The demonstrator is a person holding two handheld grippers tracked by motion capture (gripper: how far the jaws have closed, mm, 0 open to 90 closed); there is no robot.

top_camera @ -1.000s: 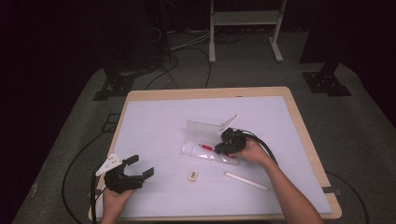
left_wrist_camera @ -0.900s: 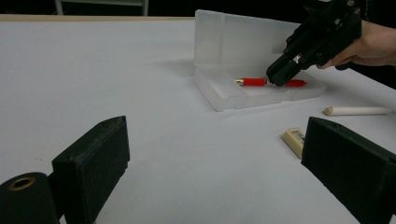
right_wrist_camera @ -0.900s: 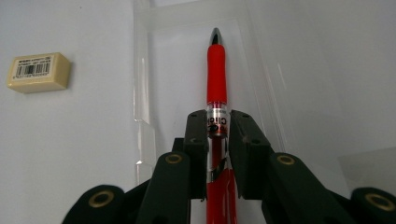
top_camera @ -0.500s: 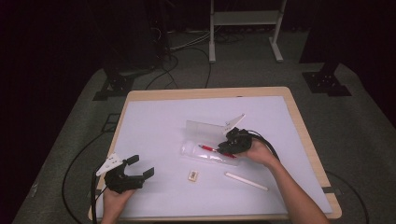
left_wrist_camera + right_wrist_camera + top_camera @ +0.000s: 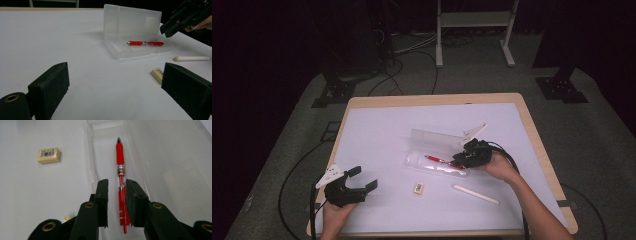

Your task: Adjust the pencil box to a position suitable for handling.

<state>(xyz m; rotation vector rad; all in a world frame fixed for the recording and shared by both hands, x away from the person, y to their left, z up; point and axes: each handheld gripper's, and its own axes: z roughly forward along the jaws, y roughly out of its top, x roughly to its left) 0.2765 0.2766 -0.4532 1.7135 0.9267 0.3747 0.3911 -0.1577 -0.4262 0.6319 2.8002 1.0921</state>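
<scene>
**Red pen lying in open case; right jaws parted around it**

Views compared. The right gripper view looks straight down its jaws: the red pen [image 5: 120,177] lies lengthwise in the clear case [image 5: 155,157], its rear half between the two pads, with a thin gap visible on each side. The jaws have just been opening; the pads do not press on the pen. The same view shows the barcode label on the eraser [image 5: 48,155], which lies outside the case on the mat. The left gripper view shows, from low and side-on, the case lid standing upright behind the tray, the pen [image 5: 144,43] flat on the tray floor, and the right gripper [image 5: 186,16] raised above the tray's far end. The high view gives the layout: right gripper [image 5: 462,161] at the case's right end, left gripper [image 5: 360,179] well apart near the table's front left corner, jaws wide open with nothing between them.

Surface and room. The table [image 5: 432,99] has a wooden rim and a white mat. A white stick [image 5: 475,194] lies near the front, right of the eraser [image 5: 418,187]. Around it are grey floor, cables, stand feet and a dark backdrop.

Containers. One case [image 5: 437,150], open, holding the pen [image 5: 438,160].
</scene>
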